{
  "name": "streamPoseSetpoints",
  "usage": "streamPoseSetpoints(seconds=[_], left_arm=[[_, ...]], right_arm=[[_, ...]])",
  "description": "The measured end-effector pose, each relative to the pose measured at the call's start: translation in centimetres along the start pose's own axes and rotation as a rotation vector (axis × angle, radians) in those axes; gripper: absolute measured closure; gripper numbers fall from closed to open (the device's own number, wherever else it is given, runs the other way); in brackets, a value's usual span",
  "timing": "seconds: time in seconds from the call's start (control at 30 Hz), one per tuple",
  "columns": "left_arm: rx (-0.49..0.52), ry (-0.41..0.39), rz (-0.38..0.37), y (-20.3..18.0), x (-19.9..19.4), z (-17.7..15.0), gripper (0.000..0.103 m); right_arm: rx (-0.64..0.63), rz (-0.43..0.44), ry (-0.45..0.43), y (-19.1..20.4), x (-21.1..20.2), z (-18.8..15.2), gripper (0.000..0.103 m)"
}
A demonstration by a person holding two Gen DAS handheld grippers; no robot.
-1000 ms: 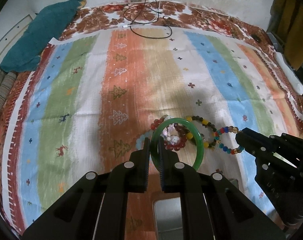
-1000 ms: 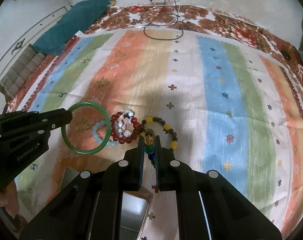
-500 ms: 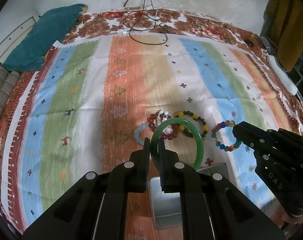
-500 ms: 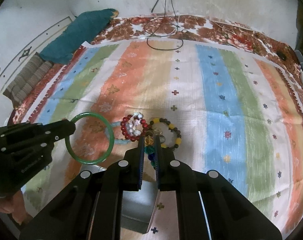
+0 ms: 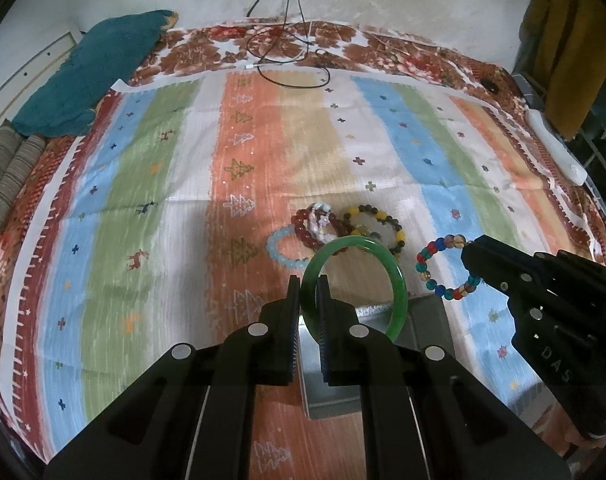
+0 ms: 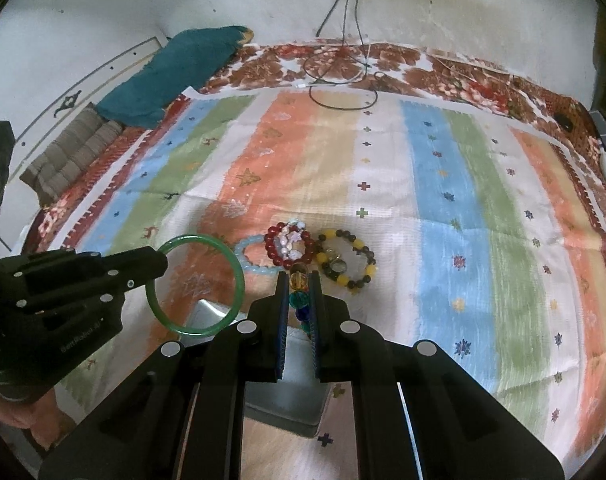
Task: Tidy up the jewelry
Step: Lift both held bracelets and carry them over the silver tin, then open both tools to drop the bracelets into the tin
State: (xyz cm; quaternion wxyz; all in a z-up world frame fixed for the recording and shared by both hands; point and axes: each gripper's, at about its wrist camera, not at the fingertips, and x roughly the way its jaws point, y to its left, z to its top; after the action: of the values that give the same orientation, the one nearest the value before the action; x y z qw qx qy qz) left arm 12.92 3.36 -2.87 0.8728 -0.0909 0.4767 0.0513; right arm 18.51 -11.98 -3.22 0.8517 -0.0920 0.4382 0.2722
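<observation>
Now your left gripper (image 5: 309, 280) pinches the green bangle (image 5: 397, 280), jaws clamped on its rim; your right gripper (image 6: 299, 276) grips the multicoloured bead bracelet (image 5: 427, 254). Both hang over the grey tin (image 5: 335, 396) on the striped bedspread (image 5: 143, 184).

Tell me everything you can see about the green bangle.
The green bangle is a smooth, glossy, closed ring, looking like jade or glass, slightly translucent, with no beads or clasp. The left gripper is shut on its rim, holding it off the striped cloth, roughly upright and tilted. It hangs over a grey metal box, in front of the bracelets left on the cloth, touching none.
</observation>
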Motion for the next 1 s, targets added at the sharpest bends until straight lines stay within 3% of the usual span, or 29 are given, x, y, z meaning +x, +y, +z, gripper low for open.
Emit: streamPoseSetpoints(seconds=[0.67, 0.83, 0.87, 0.93, 1.0], left_arm=[[0.031, -0.010, 0.003, -0.9, -2.0, -3.7, 0.095], [0.027, 0.027, -0.024, -1.1, -1.5, -3.9, 0.093], [0.023, 0.027, -0.017, -1.0, -1.5, -3.9, 0.090], [0.013, 0.027, -0.001, -0.8, -1.4, -3.8, 0.082], [-0.006, 0.030, 0.003, -0.3, -1.4, -3.7, 0.080]], right_arm=[[0.001, 0.028, 0.015, 1.0, -1.7, -3.6, 0.093], [0.019, 0.034, 0.039, 0.8, -1.4, -3.9, 0.092], [0.037, 0.028, 0.045, 0.5, -1.3, -3.9, 0.090], [0.050, 0.018, 0.043, 0.2, -1.3, -3.8, 0.072], [0.052, 0.003, 0.040, 0.0, -1.4, -3.7, 0.068]])
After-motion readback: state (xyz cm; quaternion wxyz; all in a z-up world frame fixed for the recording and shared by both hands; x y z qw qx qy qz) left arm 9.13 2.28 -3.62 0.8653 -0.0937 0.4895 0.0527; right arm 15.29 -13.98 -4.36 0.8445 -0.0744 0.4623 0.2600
